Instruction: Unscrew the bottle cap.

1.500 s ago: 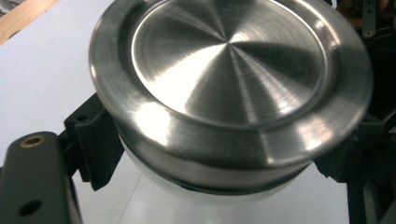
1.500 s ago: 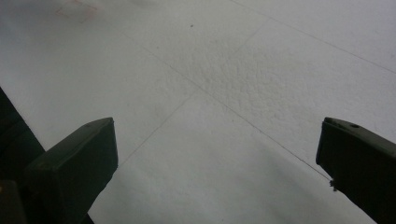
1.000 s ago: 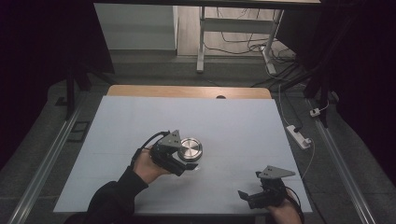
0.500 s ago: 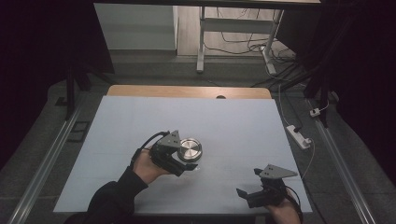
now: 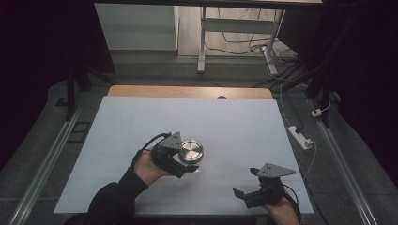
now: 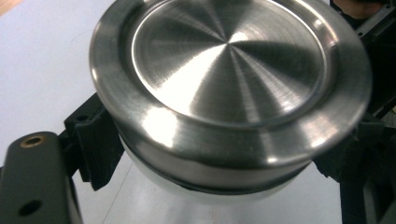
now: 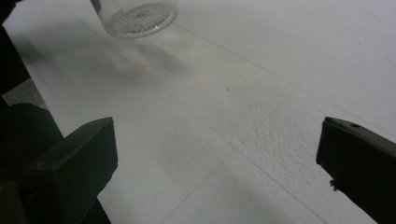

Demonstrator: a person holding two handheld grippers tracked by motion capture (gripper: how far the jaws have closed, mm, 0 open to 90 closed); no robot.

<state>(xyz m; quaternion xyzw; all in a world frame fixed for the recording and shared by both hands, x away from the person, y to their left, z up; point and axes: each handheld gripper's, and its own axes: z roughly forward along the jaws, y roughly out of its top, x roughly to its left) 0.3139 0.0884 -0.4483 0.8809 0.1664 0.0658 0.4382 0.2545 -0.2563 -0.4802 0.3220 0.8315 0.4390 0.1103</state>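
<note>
A small clear jar with a brushed steel lid (image 5: 191, 151) sits in my left gripper (image 5: 187, 165) near the middle of the white table (image 5: 141, 117). In the left gripper view the lid (image 6: 229, 74) looms large, and the black jaws of my left gripper (image 6: 219, 161) press the jar's body just under it from both sides. My right gripper (image 5: 245, 182) is at the table's front right, open, nothing between its jaws. In the right gripper view the right gripper (image 7: 217, 158) faces bare tabletop, and the jar's glass bottom (image 7: 137, 16) hangs just above the surface farther off.
A wooden strip (image 5: 187, 91) edges the far side of the table. A white power strip (image 5: 300, 136) and cables lie on the floor to the right. Metal frame legs (image 5: 202, 42) stand beyond the table. The front edge runs close under both hands.
My right gripper has drifted slightly to the left near the front edge. The left gripper and the jar have kept still.
</note>
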